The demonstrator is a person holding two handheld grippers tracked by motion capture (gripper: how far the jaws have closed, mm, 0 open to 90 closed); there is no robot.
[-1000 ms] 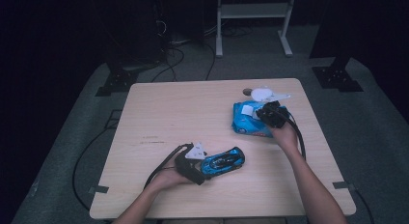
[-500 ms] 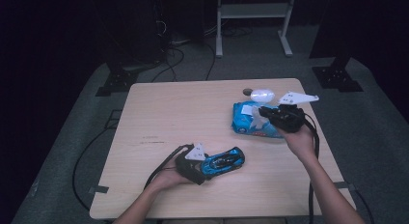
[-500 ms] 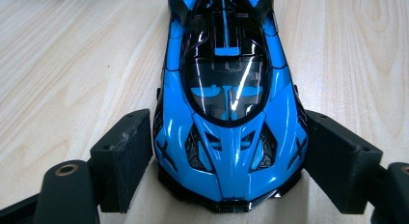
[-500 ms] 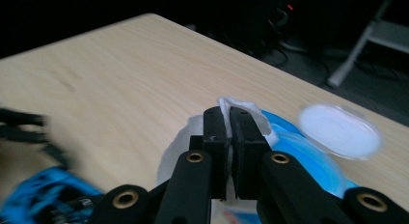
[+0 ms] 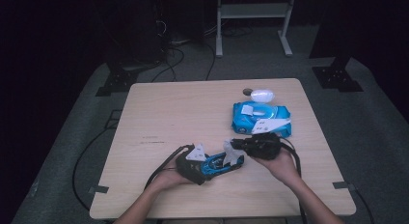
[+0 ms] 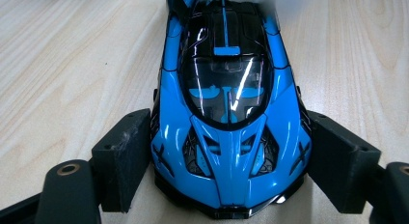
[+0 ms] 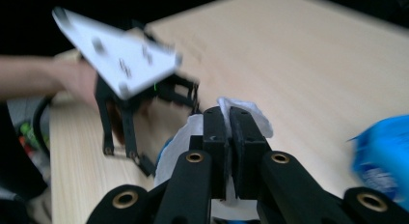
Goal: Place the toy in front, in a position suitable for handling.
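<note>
A blue and black toy car (image 6: 226, 113) lies on the wooden table (image 5: 183, 113), and my left gripper (image 6: 231, 156) is shut on its front end, one jaw against each side. From above, the car (image 5: 223, 166) sits near the table's front edge with the left gripper (image 5: 205, 167) behind it. My right gripper (image 7: 229, 132) is shut on a white wipe (image 7: 251, 113). It holds the wipe (image 5: 233, 156) right over the car's far end, with the right gripper (image 5: 237, 147) coming in from the right.
A blue pack of wipes (image 5: 260, 119) lies at the back right of the table, a white oval object (image 5: 262, 94) and a small dark disc (image 5: 247, 91) just behind it. Cables trail off the front edge. A white-legged stand (image 5: 251, 21) is on the floor beyond.
My right gripper has left the pack of wipes and moved forward and left to the car, carrying a white wipe. The left gripper and the car have stayed put.
</note>
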